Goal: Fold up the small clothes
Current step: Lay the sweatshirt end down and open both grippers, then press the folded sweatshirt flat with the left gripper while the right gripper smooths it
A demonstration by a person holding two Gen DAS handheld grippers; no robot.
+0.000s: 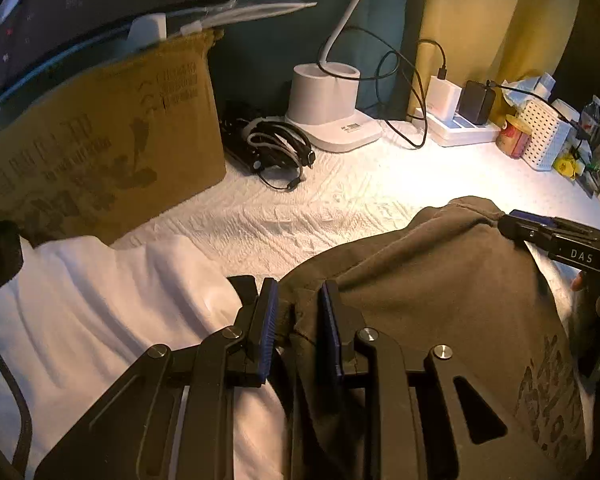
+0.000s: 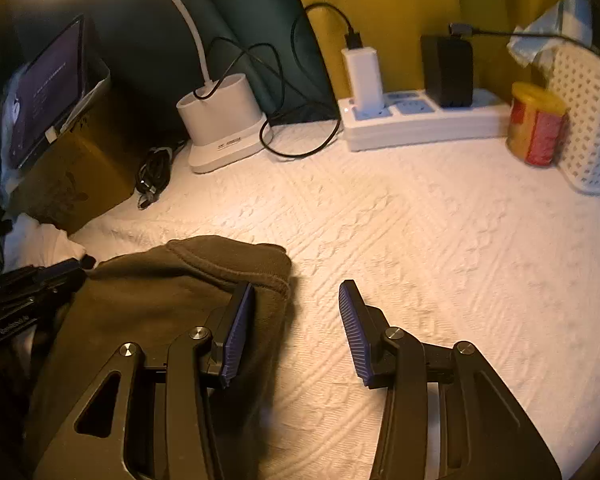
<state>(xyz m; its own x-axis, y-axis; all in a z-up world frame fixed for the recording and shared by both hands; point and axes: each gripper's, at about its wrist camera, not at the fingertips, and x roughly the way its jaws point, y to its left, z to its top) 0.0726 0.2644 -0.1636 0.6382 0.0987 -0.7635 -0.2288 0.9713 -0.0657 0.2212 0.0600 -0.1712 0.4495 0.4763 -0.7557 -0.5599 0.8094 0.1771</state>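
Note:
A dark olive garment (image 1: 440, 280) with a printed pattern lies crumpled on the white textured cover (image 1: 300, 208). My left gripper (image 1: 299, 316) has its blue pads closed on a bunched fold at the garment's left edge. In the right wrist view the same garment (image 2: 160, 280) lies at the lower left. My right gripper (image 2: 296, 332) stands open beside its hem. Its left finger (image 2: 238, 332) is over the cloth and only white cover shows between the pads. The right gripper (image 1: 516, 220) also shows at the garment's far right corner. A white garment (image 1: 100, 300) lies to the left.
A cardboard box (image 1: 100, 152) carrying a tablet (image 1: 80, 8) stands at the left. Behind are a coiled cable bundle (image 1: 272, 144), a white lamp base (image 1: 328, 108), a power strip (image 2: 420, 120) with chargers, a red-yellow can (image 2: 536, 124) and a white perforated basket (image 2: 588, 120).

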